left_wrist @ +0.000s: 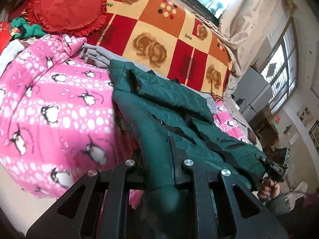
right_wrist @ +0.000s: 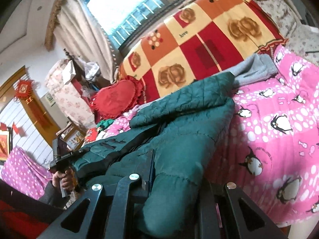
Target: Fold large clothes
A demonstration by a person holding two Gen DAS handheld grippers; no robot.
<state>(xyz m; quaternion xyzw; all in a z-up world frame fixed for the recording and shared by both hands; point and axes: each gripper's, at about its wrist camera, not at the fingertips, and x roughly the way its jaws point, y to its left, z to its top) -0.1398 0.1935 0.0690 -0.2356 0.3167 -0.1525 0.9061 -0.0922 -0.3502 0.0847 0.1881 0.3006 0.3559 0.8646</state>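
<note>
Basically, we have the left hand-held gripper (left_wrist: pixel 159 159) pinched narrow on a padded fold of the green quilted jacket (left_wrist: pixel 169 103), fabric bunched between its jaws and spilling back toward the camera. The right hand-held gripper (right_wrist: pixel 171 171) is clamped on another puffy edge of the same jacket (right_wrist: pixel 179 115), jaws nearly together with cloth squeezed in. Each wrist view also catches the other tool at the far end of the garment, gripped by a hand (right_wrist: pixel 63 181), so we read this as a two-corner hold: jacket stretched between both tools so it hangs straight for a fold. The near part looks raised off the bed, the far part draped on the pink penguin blanket (left_wrist: pixel 49 99). A grey garment (left_wrist: pixel 99 55) lies just behind the jacket, touching it, and beyond that a checked rose-pattern blanket (left_wrist: pixel 159 29). A red heart cushion (left_wrist: pixel 67 8) sits at the bed's head end, well apart from the jacket. We judge the fold as just starting; slippery padding could slide out of these narrow pinches.
</note>
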